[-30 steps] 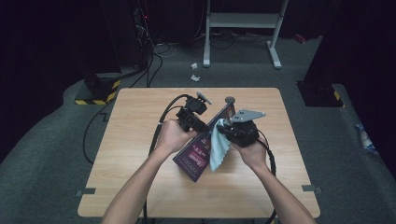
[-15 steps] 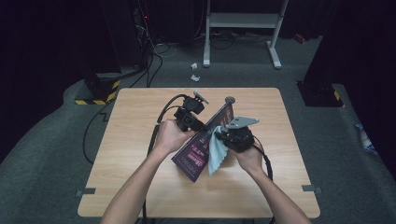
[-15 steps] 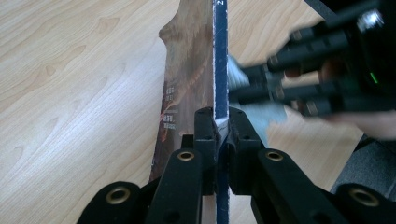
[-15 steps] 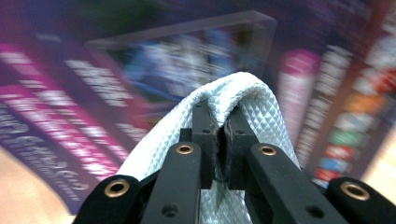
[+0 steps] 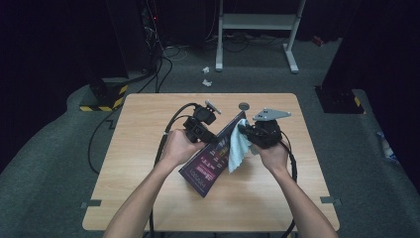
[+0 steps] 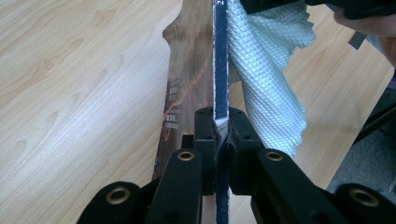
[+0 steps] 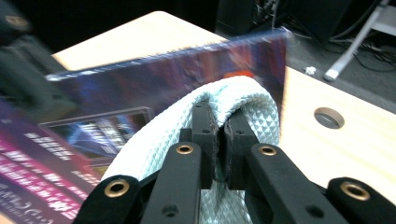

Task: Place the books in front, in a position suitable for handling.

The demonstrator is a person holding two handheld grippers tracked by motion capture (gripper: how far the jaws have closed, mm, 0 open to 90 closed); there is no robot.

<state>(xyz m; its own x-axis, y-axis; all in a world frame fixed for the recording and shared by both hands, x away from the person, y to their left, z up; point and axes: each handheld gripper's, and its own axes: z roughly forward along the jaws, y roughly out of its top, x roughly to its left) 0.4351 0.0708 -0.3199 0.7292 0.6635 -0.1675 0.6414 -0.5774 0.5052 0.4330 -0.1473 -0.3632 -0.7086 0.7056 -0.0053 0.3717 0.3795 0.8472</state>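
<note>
Here we see the left gripper point(image 6: 217, 140) clamped on the thin edge of a flat printed case point(image 6: 219, 60), its two black jaws pressed against either face so that the case stands on edge between them, seen edge-on in the left gripper view. From the high view, the left gripper point(image 5: 200, 130) holds that case point(image 5: 210, 161) tilted above the middle of the wooden table point(image 5: 138, 163), one lower corner pointing toward the person's side. We find the right gripper point(image 7: 217, 130) closed on a pale blue-green cloth point(image 7: 154, 149) with a diamond weave; the cloth wraps up and over the jaw tips, and the jaws sit nearly together with cloth pinched between them. In the high view the right gripper point(image 5: 247, 133) presses the cloth point(image 5: 235, 148) against the printed face of the case near its upper end, and a loose corner of cloth hangs down beside the case. A round hole point(image 5: 243, 105) lies in the tabletop just beyond the case.
</note>
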